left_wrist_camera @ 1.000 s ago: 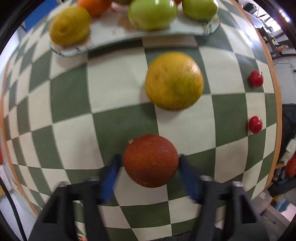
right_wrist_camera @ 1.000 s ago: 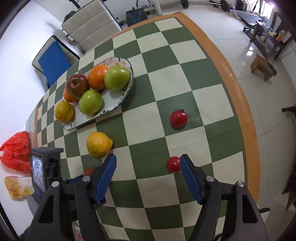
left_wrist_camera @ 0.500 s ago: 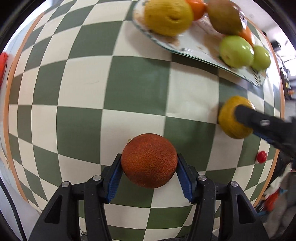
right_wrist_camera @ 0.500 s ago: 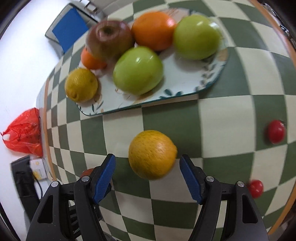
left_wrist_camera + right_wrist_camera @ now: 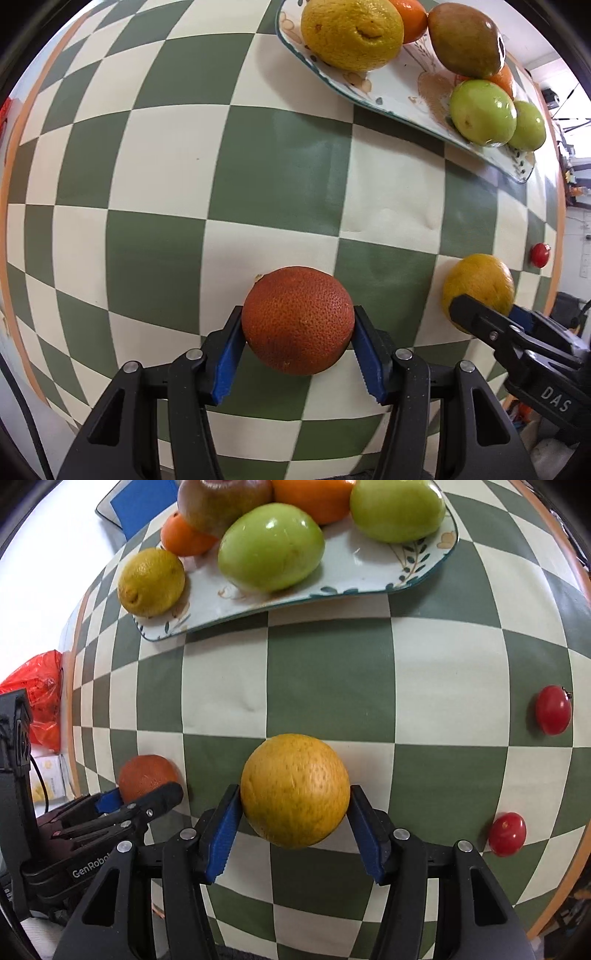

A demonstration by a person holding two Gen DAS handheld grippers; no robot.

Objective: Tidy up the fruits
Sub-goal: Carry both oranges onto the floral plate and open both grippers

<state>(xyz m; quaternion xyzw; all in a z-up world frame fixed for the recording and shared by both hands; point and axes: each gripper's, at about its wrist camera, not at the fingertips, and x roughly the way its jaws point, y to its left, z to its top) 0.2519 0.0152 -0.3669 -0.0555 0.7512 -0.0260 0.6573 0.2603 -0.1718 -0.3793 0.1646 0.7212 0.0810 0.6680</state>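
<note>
- A green-and-cream checked surface [image 5: 332, 686] with an orange border fills the room's middle; a red plastic bag [image 5: 40, 686] lies off its left edge, and a blue-seated chair shows at the far left.
- On the left, the left claw [image 5: 297, 350] has both blue pads pressed against the sides of a dark reddish orange [image 5: 297, 321], gripping it at its widest part, low over the near surface.
- To its right, the right claw [image 5: 294, 823] is clamped the same way on a yellow-orange citrus [image 5: 294, 790]; I cannot tell whether either fruit has left the surface.
- Both fruits look firm, round and pebble-skinned, moderately heavy I would guess, and apt to roll; holding across the middle, as now, seems the safest hold.
- At the far side sits a patterned plate [image 5: 369, 579] holding a lemon [image 5: 151, 581] at its left end, two green apples, a reddish apple and two oranges; bare space remains along its near right part.
- Near the right edge, two cherry tomatoes [image 5: 553, 709] lie loose, apart from each other; they look soft and easily squashed.
</note>
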